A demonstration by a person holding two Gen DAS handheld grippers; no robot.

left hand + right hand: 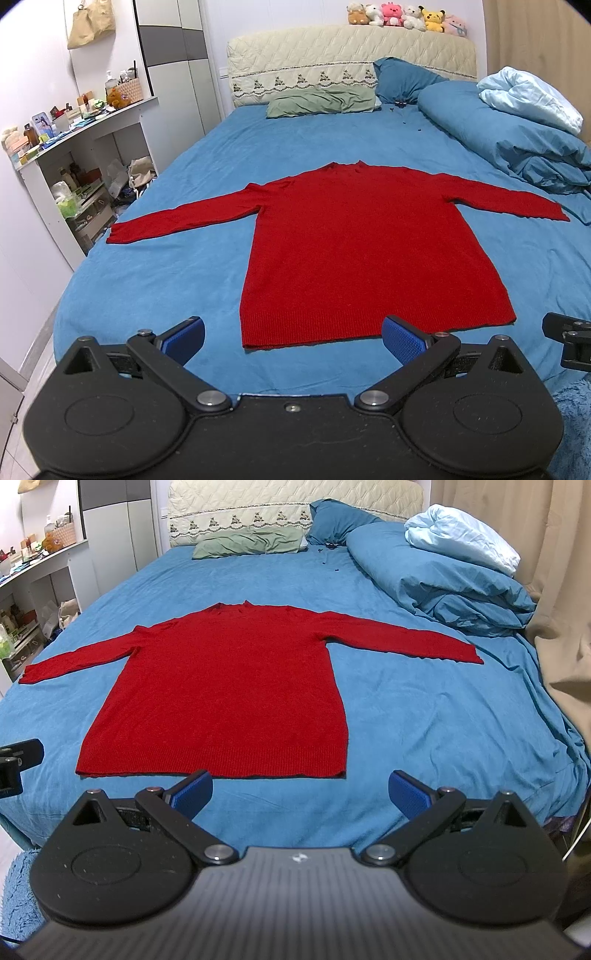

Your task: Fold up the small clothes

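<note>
A red long-sleeved sweater (365,243) lies flat on the blue bed sheet (177,280), collar toward the headboard, both sleeves spread out to the sides, hem toward me. It also shows in the right wrist view (225,694). My left gripper (293,341) is open and empty, hovering just short of the hem. My right gripper (301,794) is open and empty, just short of the hem's right end. Part of the right gripper shows at the edge of the left wrist view (569,343).
A rolled blue duvet (436,579) with a pale blue blanket (461,535) lies along the bed's right side. A green pillow (247,541) and a blue pillow (332,518) lie at the headboard. White shelves (74,147) with clutter stand left of the bed. A beige curtain (554,572) hangs on the right.
</note>
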